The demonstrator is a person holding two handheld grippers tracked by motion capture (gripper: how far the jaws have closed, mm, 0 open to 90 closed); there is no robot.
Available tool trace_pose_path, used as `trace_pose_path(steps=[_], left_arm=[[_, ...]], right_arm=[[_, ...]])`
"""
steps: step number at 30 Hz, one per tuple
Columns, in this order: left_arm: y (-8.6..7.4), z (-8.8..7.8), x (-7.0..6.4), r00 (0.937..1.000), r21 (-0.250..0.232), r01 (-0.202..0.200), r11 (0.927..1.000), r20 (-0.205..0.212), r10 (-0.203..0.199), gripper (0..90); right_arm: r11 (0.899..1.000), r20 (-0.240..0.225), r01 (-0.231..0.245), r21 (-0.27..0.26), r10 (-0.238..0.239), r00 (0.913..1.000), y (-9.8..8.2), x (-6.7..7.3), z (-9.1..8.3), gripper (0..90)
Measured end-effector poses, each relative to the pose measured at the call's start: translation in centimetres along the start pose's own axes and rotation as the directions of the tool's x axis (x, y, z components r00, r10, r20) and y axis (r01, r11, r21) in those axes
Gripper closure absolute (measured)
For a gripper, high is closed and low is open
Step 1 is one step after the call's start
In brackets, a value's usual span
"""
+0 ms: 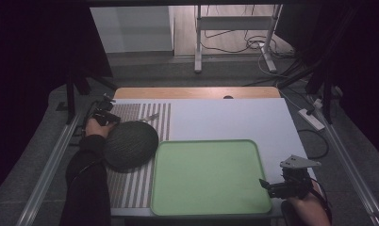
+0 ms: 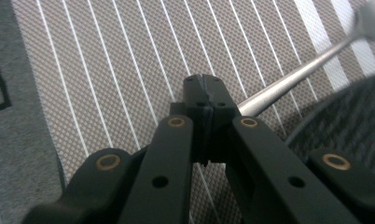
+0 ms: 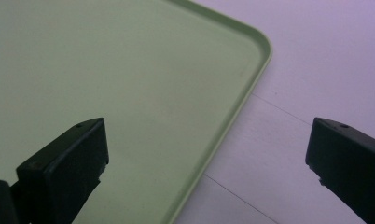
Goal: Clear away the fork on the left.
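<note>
A metal utensil (image 2: 293,74) lies across the striped mat (image 2: 106,70), its blurred head at the upper right of the left gripper view. Its handle runs in between the jaws of my left gripper (image 2: 204,84), which is shut on it. In the high view that gripper (image 1: 107,117) sits at the mat's far left, with the utensil (image 1: 152,116) pointing right from it. A dark woven dome (image 1: 130,143) rests just in front of that hand. My right gripper (image 1: 268,186) stands open at the near right corner of the green tray (image 1: 206,179), nothing between its jaws (image 3: 206,172).
The striped mat (image 1: 131,188) covers the left part of the white table top (image 1: 225,117). The green tray's rim (image 3: 232,116) curves away between the right jaws. A wooden strip (image 1: 197,92) edges the far side. Cables and a power strip (image 1: 312,118) lie on the floor at the right.
</note>
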State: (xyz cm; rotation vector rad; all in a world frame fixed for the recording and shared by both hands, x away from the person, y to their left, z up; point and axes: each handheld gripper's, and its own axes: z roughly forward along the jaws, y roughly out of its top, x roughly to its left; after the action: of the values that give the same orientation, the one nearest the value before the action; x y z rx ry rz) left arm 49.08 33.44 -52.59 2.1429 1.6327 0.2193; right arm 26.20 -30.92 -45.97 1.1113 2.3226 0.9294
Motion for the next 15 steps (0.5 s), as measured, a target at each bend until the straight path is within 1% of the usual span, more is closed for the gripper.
trace_pose_path(steps=[1,2,4,5,7,13,15], left_arm=[[-0.13,-0.04,0.09,1.0000,-0.003,0.004,1.0000,0.009,-0.004,88.6],[-0.30,-0.10,0.27,0.9996,-0.002,0.010,1.0000,0.028,-0.010,88.6],[-0.47,-0.24,0.52,0.9982,0.010,0.014,0.9999,0.058,-0.014,88.6],[-0.47,-0.24,0.52,0.9982,0.010,0.014,0.9999,0.058,-0.014,88.5],[-0.52,-0.39,0.57,0.9979,0.028,0.002,0.9996,0.064,-0.004,88.5],[-0.92,-0.61,0.50,0.9955,0.043,-0.008,0.9991,0.095,0.003,88.5],[-0.89,-0.66,0.44,0.9951,0.051,-0.020,0.9985,0.098,0.015,88.5]], right_arm=[[1.000,0.002,0.005,0.004,-0.005,1.0000,0.02,0.04,0.00,0.0],[1.000,0.002,0.009,0.005,-0.009,1.0000,0.02,0.10,0.03,0.0],[1.000,0.002,0.010,0.007,-0.010,0.9999,0.03,0.12,0.05,0.0],[1.000,0.002,0.010,0.007,-0.010,0.9999,0.03,0.12,0.07,0.0],[1.000,0.002,0.010,0.008,-0.010,1.0000,0.03,0.11,0.07,0.0],[1.000,0.002,0.011,0.008,-0.011,0.9999,0.01,0.13,0.06,0.0],[1.000,0.003,0.013,0.009,-0.013,0.9999,0.01,0.14,0.07,0.0]])
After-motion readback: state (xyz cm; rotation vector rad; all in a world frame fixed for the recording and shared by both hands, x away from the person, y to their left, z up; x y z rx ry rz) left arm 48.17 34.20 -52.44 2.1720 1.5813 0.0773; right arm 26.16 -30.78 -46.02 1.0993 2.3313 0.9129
